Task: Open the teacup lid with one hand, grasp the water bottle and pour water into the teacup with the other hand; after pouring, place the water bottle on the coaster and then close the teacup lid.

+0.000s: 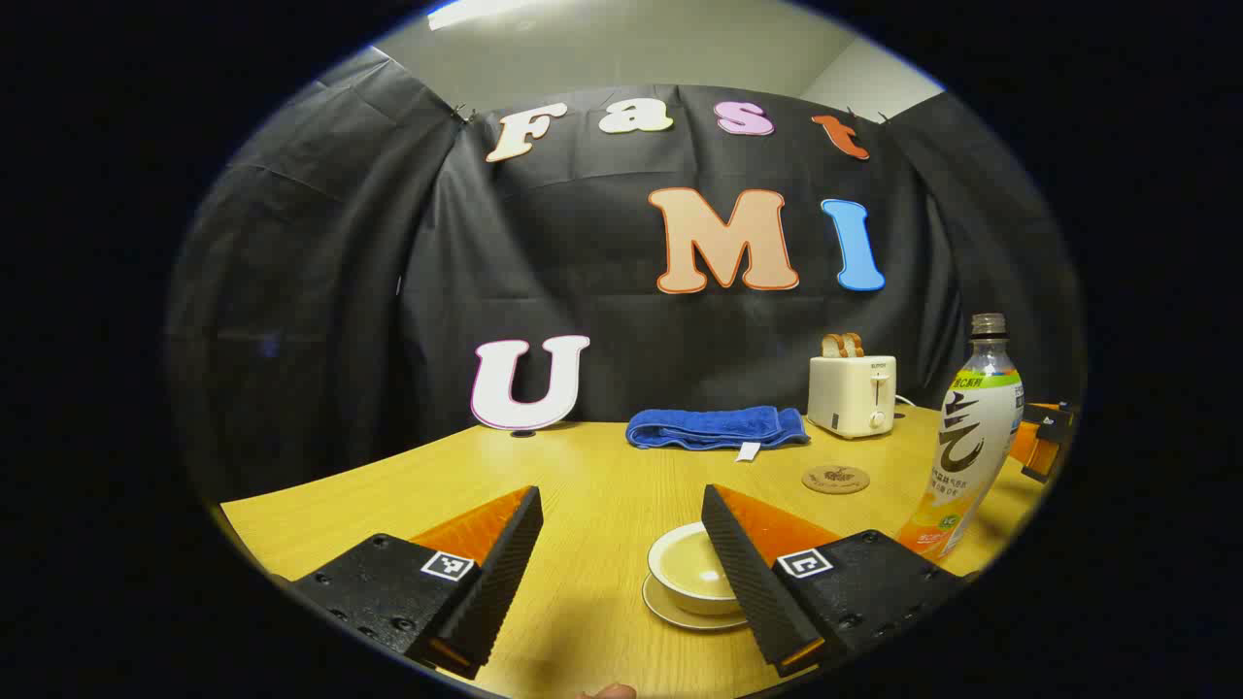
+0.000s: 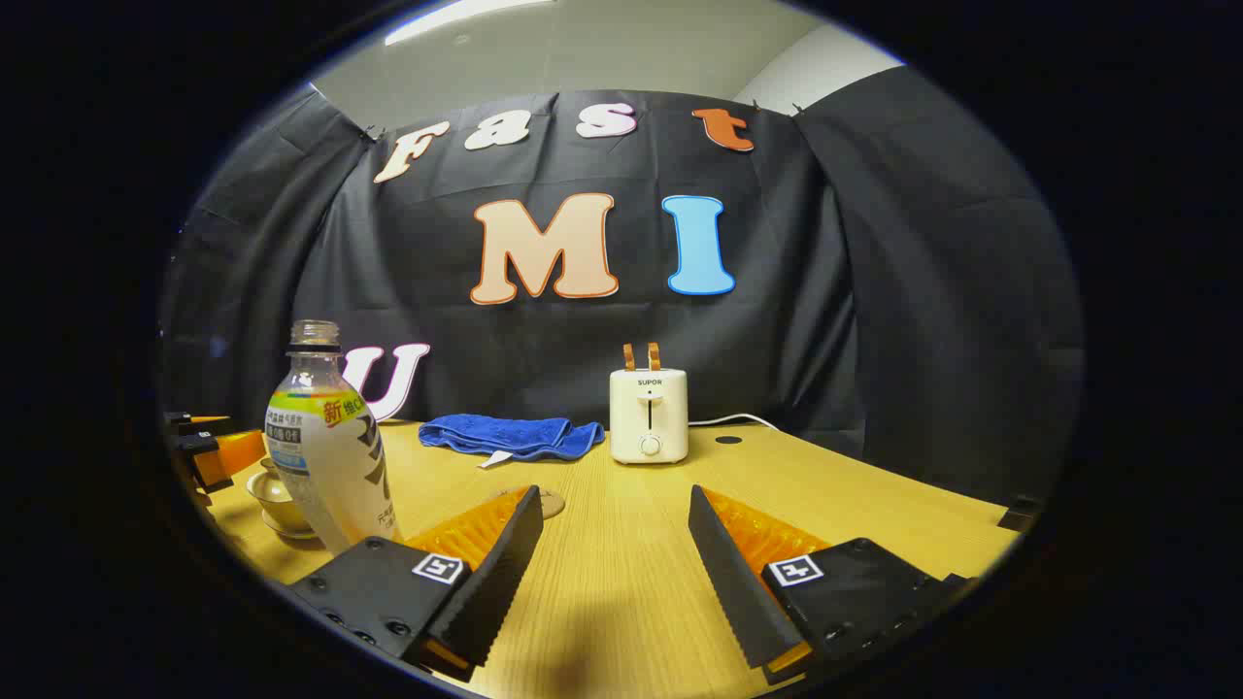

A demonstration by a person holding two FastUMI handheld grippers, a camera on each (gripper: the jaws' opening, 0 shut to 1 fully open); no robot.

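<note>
Both tongs [image 1: 621,563] [image 2: 612,573] agape above table [image 2: 874,505].

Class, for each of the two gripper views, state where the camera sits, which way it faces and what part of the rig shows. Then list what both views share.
Left gripper view: rides on the left gripper, open low over the table, facing the back wall; teacup by its right finger, water bottle at right.
Right gripper view: rides on the right gripper, open, facing the same wall; bottle at left, teacup behind it.
Shared: bottle, teacup, coaster, blue towel, toaster.
</note>
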